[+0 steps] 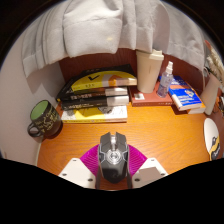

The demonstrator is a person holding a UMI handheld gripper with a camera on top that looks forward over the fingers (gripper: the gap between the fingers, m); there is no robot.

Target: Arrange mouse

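Observation:
A black and grey gaming mouse (112, 155) lies lengthwise between my fingers over the wooden desk (160, 130), its front pointing away from me. My gripper (112, 160) is closed on it: the magenta pads (91, 158) touch its left and right sides with no gap showing. The rear of the mouse is hidden at the base of the fingers. I cannot tell whether the mouse rests on the desk or is raised off it.
A stack of books (95, 95) lies beyond the mouse, with a green mug (42, 117) to its left. At the back right are a white container (148, 72), a small bottle (165, 78) and a blue packet (187, 97). White cloth (90, 30) hangs behind.

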